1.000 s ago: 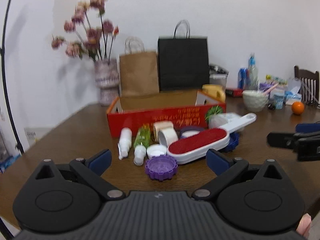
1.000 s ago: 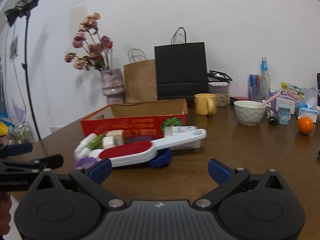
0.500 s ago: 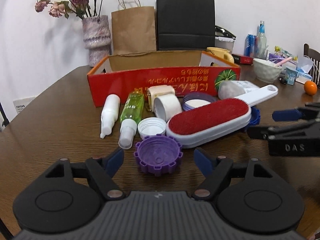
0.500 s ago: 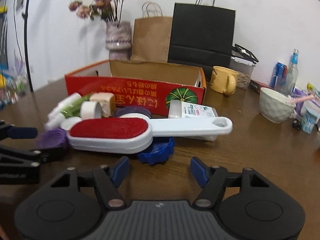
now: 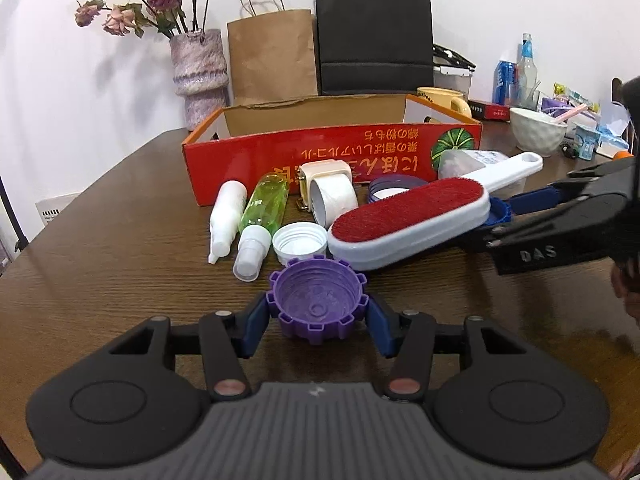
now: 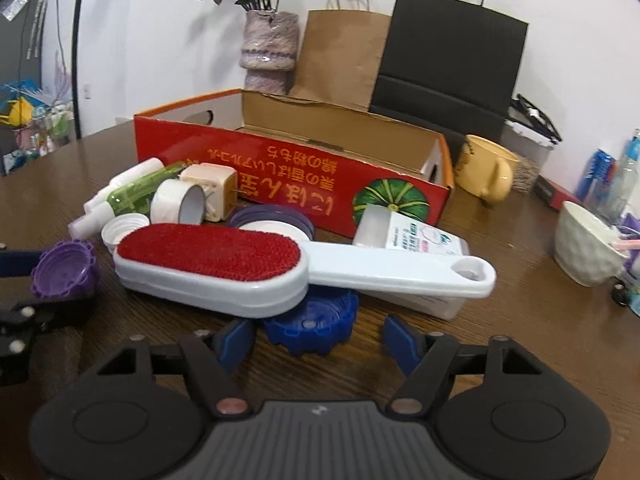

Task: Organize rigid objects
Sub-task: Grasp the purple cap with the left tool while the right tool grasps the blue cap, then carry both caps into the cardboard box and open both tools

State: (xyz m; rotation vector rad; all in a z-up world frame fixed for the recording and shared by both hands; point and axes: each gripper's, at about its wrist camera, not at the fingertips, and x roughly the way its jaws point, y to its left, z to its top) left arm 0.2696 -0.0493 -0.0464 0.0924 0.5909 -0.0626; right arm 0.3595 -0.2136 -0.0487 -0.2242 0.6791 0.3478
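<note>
My left gripper (image 5: 318,328) is shut on the purple toothed lid (image 5: 318,304), which rests on the table; the lid also shows in the right wrist view (image 6: 64,268). My right gripper (image 6: 320,338) is open around the blue toothed lid (image 6: 312,322), which lies partly under the red-and-white lint brush (image 6: 248,264). In front of the red cardboard box (image 5: 332,156) lie a white bottle (image 5: 226,214), a green spray bottle (image 5: 262,216), a white cap (image 5: 300,242), a tape roll (image 5: 334,200) and a clear plastic case (image 6: 412,248).
Behind the box stand a vase of dried flowers (image 5: 198,72), a brown paper bag (image 5: 272,52) and a black bag (image 5: 374,38). A yellow mug (image 6: 486,174) and a white bowl (image 6: 586,250) sit to the right, with bottles and small packs beyond.
Both grippers moved forward and down to the pile. The left closed onto the purple lid. The right narrowed and came up around the blue lid.
</note>
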